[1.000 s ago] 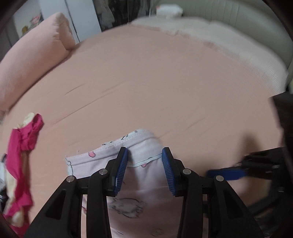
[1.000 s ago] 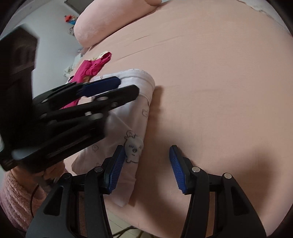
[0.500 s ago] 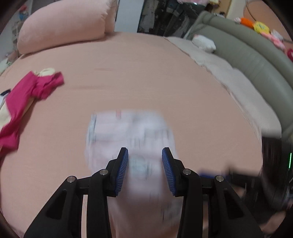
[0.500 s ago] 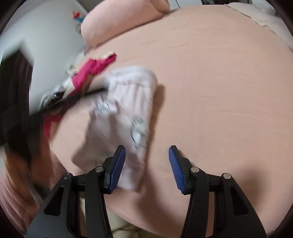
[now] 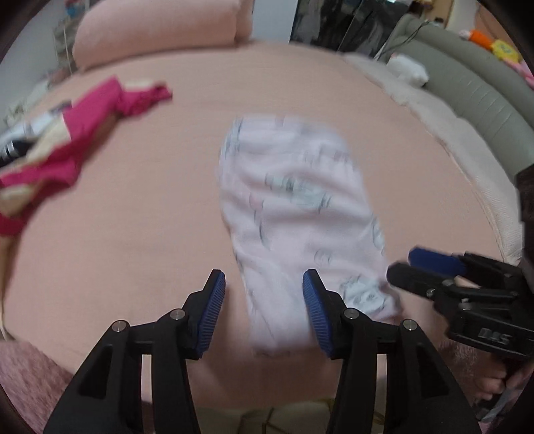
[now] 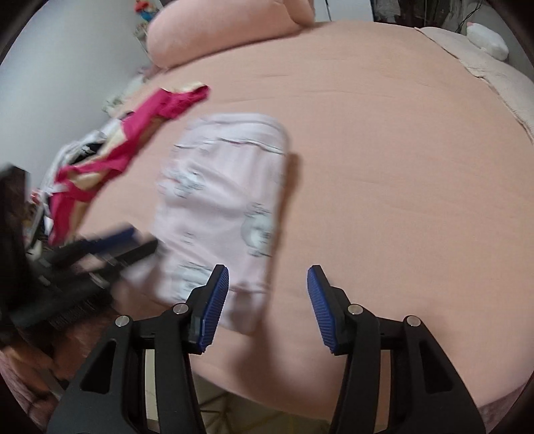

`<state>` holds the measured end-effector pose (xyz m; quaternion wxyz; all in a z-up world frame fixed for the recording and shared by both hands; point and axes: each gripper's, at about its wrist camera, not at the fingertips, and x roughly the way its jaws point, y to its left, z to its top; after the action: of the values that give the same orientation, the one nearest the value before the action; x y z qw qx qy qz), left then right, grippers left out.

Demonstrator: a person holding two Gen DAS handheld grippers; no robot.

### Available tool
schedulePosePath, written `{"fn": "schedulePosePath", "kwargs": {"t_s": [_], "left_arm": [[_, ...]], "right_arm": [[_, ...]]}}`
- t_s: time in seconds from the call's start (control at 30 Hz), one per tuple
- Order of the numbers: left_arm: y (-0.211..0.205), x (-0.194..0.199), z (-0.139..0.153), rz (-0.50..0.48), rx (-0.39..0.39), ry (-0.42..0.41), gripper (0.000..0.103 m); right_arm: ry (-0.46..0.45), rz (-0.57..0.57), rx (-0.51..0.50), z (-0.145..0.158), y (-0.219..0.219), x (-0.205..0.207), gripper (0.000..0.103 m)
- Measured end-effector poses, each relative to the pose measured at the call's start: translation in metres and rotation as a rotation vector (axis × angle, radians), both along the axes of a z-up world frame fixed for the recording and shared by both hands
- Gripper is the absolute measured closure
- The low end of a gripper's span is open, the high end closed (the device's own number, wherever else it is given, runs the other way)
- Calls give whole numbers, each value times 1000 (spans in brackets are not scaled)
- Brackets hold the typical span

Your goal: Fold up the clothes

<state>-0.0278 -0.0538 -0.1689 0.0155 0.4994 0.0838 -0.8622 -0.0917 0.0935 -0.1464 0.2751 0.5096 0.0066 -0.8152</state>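
Pale-pink printed garment point(image 5: 300, 213) folded flat on bed; both grippers' fingers apart, empty.

Bare peach bedsheet point(image 6: 383, 167) lies open from twelve to four o'clock of the folded pale pink printed garment point(image 6: 227, 187). At ten o'clock a crumpled magenta garment point(image 6: 133, 133) blocks passage; a long pink bolster pillow point(image 6: 227, 30) bounds twelve o'clock.

pink pillow point(image 5: 157, 30), grey sofa point(image 5: 467, 76), white plush toy point(image 5: 409, 68)
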Motion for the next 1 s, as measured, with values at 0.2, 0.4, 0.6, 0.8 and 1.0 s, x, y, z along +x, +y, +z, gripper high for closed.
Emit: {"fn": "schedulePosePath", "kwargs": {"t_s": [0.2, 0.4, 0.6, 0.8, 1.0], "left_arm": [[-38, 15, 7, 127, 143, 23, 53], [-58, 18, -23, 183, 410, -40, 54], [-39, 22, -21, 133, 435, -55, 83], [-37, 22, -17, 127, 440, -72, 85], [-42, 10, -24, 141, 463, -110, 83]], "right_arm": [[0, 13, 114, -6, 4, 16, 52], [-109, 63, -20, -14, 4, 28, 52], [-213, 29, -165, -28, 28, 33, 46], [-345, -157, -432, -51, 44, 13, 47], [-239, -118, -302, -48, 8, 7, 83]]}}
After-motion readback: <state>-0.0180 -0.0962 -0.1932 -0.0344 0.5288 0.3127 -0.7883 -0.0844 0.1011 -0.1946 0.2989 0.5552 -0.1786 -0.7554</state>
